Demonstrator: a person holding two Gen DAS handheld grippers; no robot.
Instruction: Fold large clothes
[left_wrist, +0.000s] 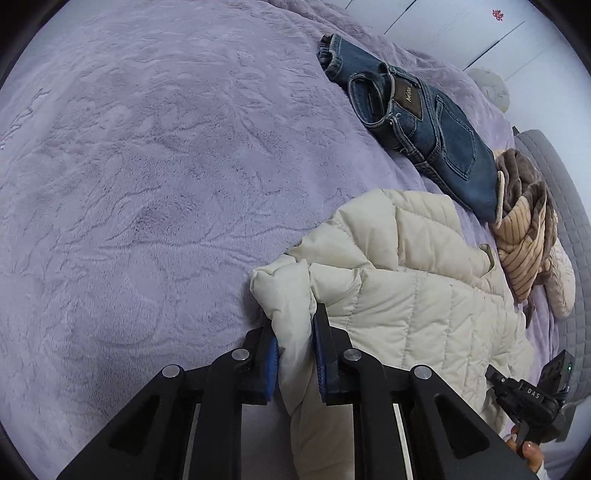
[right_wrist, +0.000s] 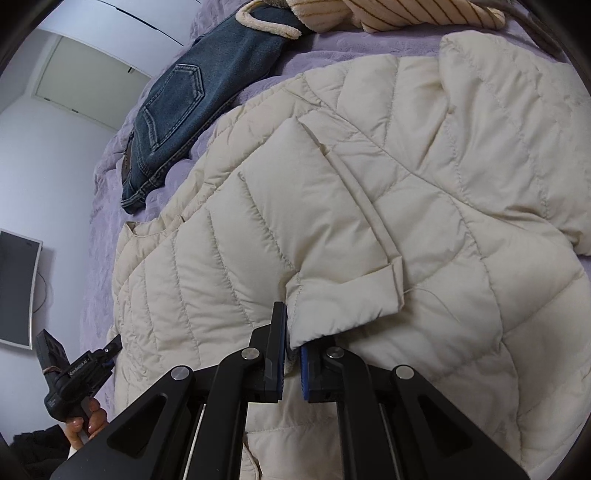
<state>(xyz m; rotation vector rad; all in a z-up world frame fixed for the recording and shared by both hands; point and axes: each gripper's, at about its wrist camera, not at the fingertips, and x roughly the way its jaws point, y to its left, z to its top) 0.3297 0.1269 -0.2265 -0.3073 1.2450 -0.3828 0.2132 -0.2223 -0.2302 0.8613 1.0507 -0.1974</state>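
Note:
A cream quilted puffer jacket (left_wrist: 406, 280) lies on a lilac plush bedspread (left_wrist: 147, 184). My left gripper (left_wrist: 295, 343) is shut on a bunched corner of the jacket at its left edge, the fabric pinched between the blue pads. In the right wrist view the jacket (right_wrist: 369, 184) fills most of the frame. My right gripper (right_wrist: 293, 354) is shut on a folded edge flap of the jacket near its bottom hem. The left gripper also shows in the right wrist view (right_wrist: 110, 349) at the jacket's left edge, and the right gripper body shows at the lower right of the left wrist view (left_wrist: 528, 395).
Folded blue jeans (left_wrist: 417, 122) lie on the bedspread beyond the jacket. A brown and striped beige fleece garment (left_wrist: 524, 229) is heaped beside them, by a grey quilted headboard (left_wrist: 565, 206). A monitor (right_wrist: 16, 288) hangs on the white wall. White wardrobe doors (left_wrist: 461, 26) stand behind.

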